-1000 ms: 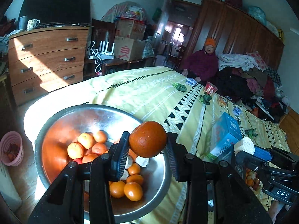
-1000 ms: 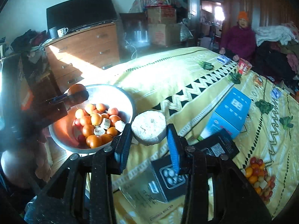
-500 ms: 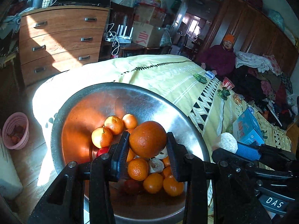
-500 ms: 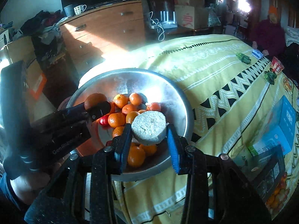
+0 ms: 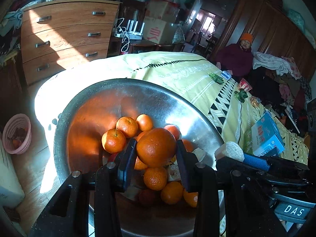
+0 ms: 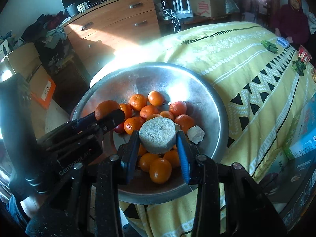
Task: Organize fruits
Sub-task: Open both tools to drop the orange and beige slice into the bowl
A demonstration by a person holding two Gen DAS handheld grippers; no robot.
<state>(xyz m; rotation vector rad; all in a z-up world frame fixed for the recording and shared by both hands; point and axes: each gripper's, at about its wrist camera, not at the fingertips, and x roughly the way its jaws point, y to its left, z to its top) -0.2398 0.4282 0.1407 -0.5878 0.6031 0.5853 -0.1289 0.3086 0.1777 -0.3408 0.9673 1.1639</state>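
Left gripper: black two-finger tool, clamped on a large round orange, held above the heap in the bowl.
Right gripper: black tool with blue pads, closed on a pale, rough-topped cylindrical chunk, hard to identify; it hangs over the near part of the bowl.
Receiving vessel: wide, shallow bowl of dull silver metal, directly below and ahead of both grippers.
Contents: a pile of small mandarins, a red fruit to the left gripper's side, and a whitish lump just right of the right gripper.
Risk, roll-off: the heap looks already domed; an orange let go onto its crown could, I judge, roll down and knock smaller fruit about, though the bowl's wall should catch it.
Risk, collision: the two tools sit close together over one bowl; the left fingertip is near the right gripper's left side, so opening both at once may make them clash.
Risk, tipping: the bowl rests near the bed's edge on soft bedding, and its near rim appears to overhang; a downward push there could tilt it towards the floor.
Risk, crumbling: the pale chunk looks crumbly; a harder squeeze might break it.
Surface: yellow bedspread with black triangle bands, spreading ahead and right of the grippers.
Room: wooden chest of drawers ahead left with a spotted mug on top, cardboard boxes beyond, a blue carton to the right, a pink basket on the floor at left.
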